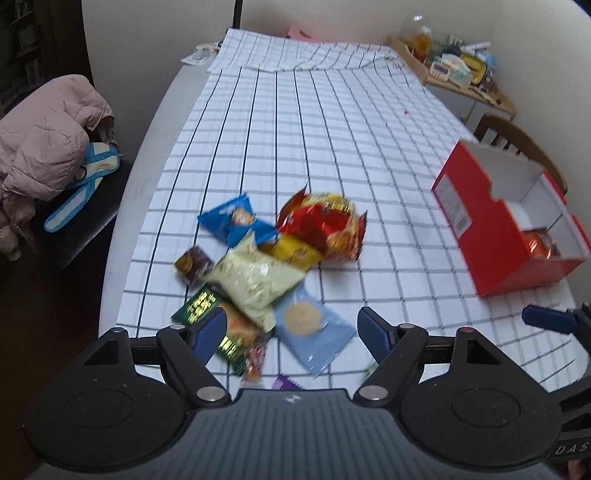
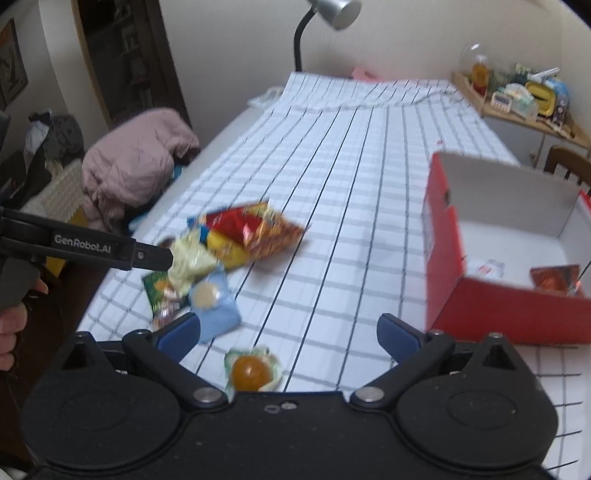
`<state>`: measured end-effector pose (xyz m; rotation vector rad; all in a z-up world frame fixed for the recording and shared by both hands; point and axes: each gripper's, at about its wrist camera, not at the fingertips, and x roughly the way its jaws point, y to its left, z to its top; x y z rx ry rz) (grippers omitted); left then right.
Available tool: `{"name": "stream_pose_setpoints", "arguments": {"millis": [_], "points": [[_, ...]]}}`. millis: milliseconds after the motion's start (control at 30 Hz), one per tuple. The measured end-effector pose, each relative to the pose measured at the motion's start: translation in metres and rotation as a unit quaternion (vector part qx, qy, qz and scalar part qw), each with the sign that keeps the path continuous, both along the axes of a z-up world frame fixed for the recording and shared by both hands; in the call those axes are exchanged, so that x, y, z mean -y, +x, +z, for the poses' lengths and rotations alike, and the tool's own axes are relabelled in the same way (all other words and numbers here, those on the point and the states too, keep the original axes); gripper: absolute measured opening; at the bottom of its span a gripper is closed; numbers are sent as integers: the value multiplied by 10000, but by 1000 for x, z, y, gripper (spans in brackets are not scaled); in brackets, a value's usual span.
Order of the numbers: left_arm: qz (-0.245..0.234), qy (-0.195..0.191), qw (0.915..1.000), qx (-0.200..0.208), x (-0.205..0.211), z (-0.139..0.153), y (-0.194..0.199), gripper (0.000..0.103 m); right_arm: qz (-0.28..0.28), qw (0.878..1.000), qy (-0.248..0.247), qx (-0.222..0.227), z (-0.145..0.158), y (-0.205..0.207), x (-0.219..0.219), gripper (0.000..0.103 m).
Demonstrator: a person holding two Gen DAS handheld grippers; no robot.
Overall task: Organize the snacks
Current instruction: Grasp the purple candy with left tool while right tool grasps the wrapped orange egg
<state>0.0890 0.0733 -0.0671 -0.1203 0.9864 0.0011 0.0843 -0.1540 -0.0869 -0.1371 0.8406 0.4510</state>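
A pile of snack packets lies on the checked cloth (image 1: 332, 122): a blue bag (image 1: 236, 219), a red bag (image 1: 321, 221), a pale green bag (image 1: 255, 280) and a light blue biscuit packet (image 1: 310, 325). My left gripper (image 1: 290, 332) hovers open over the pile's near edge, touching nothing. My right gripper (image 2: 290, 332) is wide open above the cloth, with a round orange sweet in a clear wrapper (image 2: 253, 371) lying below, between its fingers. To the right stands a red box (image 2: 498, 310) with white compartments, holding an orange packet (image 2: 554, 278).
A pink jacket (image 1: 48, 140) is draped over a seat beside the table's left edge. A wooden shelf (image 1: 454, 66) of clutter and a wooden chair (image 1: 517, 136) stand at the far right. A desk lamp (image 2: 332, 11) rises at the table's far end.
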Motion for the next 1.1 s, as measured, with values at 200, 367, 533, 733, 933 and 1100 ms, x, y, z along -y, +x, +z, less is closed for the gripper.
{"name": "stream_pose_setpoints", "arguments": {"millis": [200, 367, 533, 733, 933, 1100], "points": [[-249, 117, 9995, -177, -4, -36, -13, 77, 261, 9992, -236, -198, -32, -6, -15, 96], [-493, 120, 9987, -100, -2, -53, -30, 77, 489, 9979, -354, -255, -49, -7, -24, 89], [-744, 339, 9967, -5, 9, -66, -42, 77, 608, 9963, -494, -352, -65, -4, -30, 77], [-863, 346, 9956, -68, 13, -79, -43, 60, 810, 9942, -623, -327, -74, -2, -37, 70], [-838, 202, 9962, -125, 10, -84, -38, 48, 869, 9935, -655, -342, -79, 2, -43, 55], [-837, 199, 9962, -150, 12, -83, -36, 30, 943, 9929, -646, -340, -78, 1, -44, 41]]}}
